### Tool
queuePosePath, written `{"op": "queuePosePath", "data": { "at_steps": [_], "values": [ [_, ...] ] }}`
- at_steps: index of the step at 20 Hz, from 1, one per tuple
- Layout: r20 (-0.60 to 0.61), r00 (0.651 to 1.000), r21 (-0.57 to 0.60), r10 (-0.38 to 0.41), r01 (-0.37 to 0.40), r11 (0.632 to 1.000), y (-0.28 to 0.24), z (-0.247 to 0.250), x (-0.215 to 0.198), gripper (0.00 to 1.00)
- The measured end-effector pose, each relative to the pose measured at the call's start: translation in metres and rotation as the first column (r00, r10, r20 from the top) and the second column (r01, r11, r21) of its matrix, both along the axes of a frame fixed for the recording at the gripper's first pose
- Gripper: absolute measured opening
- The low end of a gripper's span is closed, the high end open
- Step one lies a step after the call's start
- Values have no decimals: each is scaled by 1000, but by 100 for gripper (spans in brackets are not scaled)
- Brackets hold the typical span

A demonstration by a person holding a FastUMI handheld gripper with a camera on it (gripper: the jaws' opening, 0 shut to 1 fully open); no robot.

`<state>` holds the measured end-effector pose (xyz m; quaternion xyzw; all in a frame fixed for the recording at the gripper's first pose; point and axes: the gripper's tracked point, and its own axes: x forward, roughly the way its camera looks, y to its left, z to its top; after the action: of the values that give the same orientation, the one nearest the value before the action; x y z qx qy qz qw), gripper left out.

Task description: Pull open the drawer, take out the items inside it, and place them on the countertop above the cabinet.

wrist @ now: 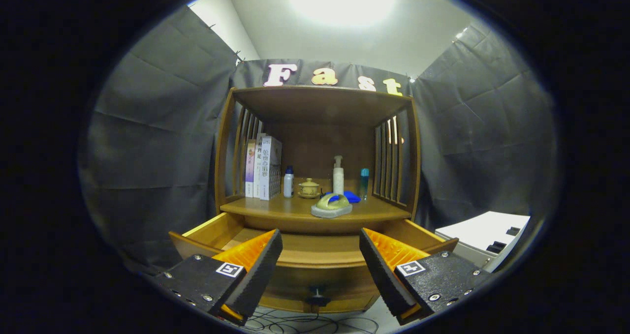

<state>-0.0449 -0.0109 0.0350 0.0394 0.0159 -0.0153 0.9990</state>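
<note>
The wooden cabinet's drawer (315, 256) stands pulled out toward me, its dark knob (317, 298) low on the front panel between my fingers. My gripper (320, 260) is open, held just in front of the drawer's front edge with nothing between its fingers. The drawer's inside is mostly hidden behind its front and my fingers. On the countertop (275, 207) above lies a grey-and-olive slipper (331, 206), with a blue item (348, 196) just behind it.
At the back of the countertop stand several books (263, 167), a small white bottle (288, 182), a lidded yellow cup (309, 188), a pump bottle (338, 175) and a teal bottle (363, 181). Slatted sides and a top shelf (320, 95) enclose it. A white box (485, 235) sits right. Cables (305, 321) lie on the floor.
</note>
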Motion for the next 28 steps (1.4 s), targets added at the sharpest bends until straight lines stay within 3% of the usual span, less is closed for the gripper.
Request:
{"op": "queuePosePath", "data": {
  "at_steps": [14, 28],
  "values": [
    [-187, 981, -13, 49, -52, 999, 11, -79, -27, 97],
    [-267, 961, 56, 69, -56, 997, 28, -111, 9, 97]
  ]
}}
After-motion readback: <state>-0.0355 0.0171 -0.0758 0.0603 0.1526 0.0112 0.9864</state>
